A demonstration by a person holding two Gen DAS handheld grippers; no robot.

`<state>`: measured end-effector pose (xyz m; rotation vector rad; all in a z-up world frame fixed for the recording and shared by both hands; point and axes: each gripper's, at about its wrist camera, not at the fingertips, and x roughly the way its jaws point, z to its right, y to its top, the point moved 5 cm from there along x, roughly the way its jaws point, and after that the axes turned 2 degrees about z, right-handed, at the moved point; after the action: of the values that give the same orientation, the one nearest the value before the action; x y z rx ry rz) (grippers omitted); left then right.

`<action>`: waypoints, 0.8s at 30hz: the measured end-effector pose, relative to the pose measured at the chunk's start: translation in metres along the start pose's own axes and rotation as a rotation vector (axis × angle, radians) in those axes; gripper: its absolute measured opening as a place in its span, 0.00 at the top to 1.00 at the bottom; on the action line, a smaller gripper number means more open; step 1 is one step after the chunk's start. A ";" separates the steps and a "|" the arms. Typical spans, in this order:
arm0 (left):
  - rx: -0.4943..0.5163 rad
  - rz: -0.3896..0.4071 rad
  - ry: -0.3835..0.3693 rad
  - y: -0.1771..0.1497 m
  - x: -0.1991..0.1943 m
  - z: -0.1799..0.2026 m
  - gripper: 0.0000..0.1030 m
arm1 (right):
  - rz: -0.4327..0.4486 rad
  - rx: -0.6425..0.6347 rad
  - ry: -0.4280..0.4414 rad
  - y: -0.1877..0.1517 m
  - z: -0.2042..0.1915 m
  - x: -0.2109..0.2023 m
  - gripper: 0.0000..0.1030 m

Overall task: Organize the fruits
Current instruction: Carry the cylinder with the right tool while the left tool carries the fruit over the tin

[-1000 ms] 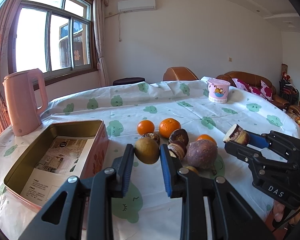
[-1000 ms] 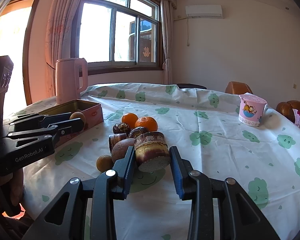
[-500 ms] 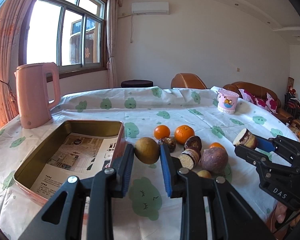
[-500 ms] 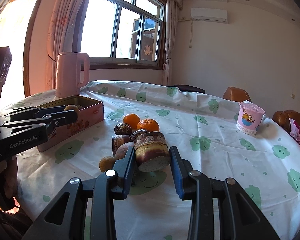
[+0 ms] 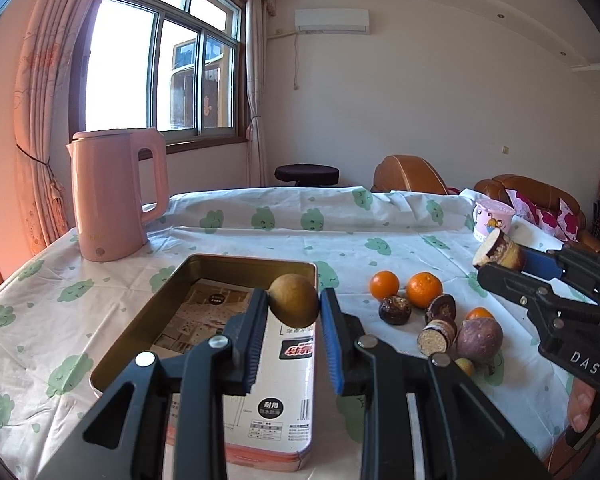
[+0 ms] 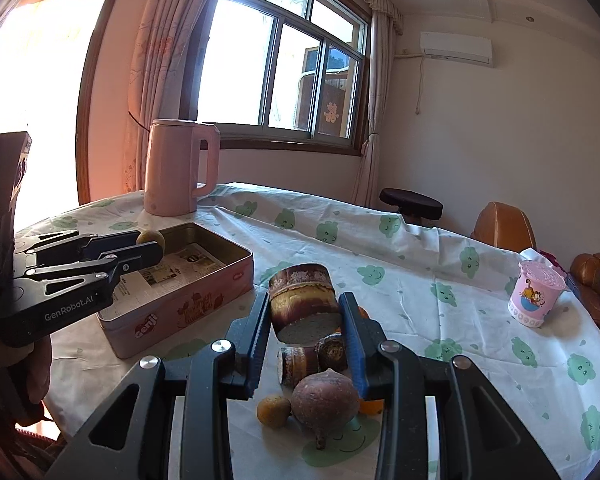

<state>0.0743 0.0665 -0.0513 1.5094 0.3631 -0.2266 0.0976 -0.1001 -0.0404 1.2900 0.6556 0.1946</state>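
My left gripper (image 5: 293,300) is shut on a round brown fruit (image 5: 296,308), held above the right rim of the open pink tin (image 5: 236,261). In the right wrist view the left gripper (image 6: 150,242) hangs with that fruit (image 6: 153,235) over the tin (image 6: 180,312). My right gripper (image 6: 304,308) is shut on a cut brown-skinned piece with a pale face (image 6: 304,296), above the fruit pile. On the cloth lie two oranges (image 5: 424,289), dark cut pieces (image 5: 395,309), a purple round fruit (image 6: 324,398) and a small yellowish fruit (image 6: 274,410).
A pink kettle (image 5: 116,196) stands behind the tin at the table's left. A pink printed cup (image 6: 536,296) sits at the far right. Paper lines the tin's bottom. A stool, a brown chair and a sofa stand beyond the table.
Both grippers have risen with their fruit still held. The left one has moved from the pile to the left, over the tin's edge. The right one now hangs higher above the pile.
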 end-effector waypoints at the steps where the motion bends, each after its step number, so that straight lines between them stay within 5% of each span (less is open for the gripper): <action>1: 0.001 -0.002 0.005 0.001 0.001 -0.003 0.72 | -0.001 -0.001 0.009 0.003 -0.002 0.003 0.65; 24: 0.015 -0.079 0.100 0.006 0.037 -0.056 0.72 | -0.059 -0.038 0.132 0.045 -0.055 0.077 0.64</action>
<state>0.1050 0.1257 -0.0609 1.5259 0.5028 -0.2168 0.1395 -0.0045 -0.0316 1.2272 0.7981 0.2436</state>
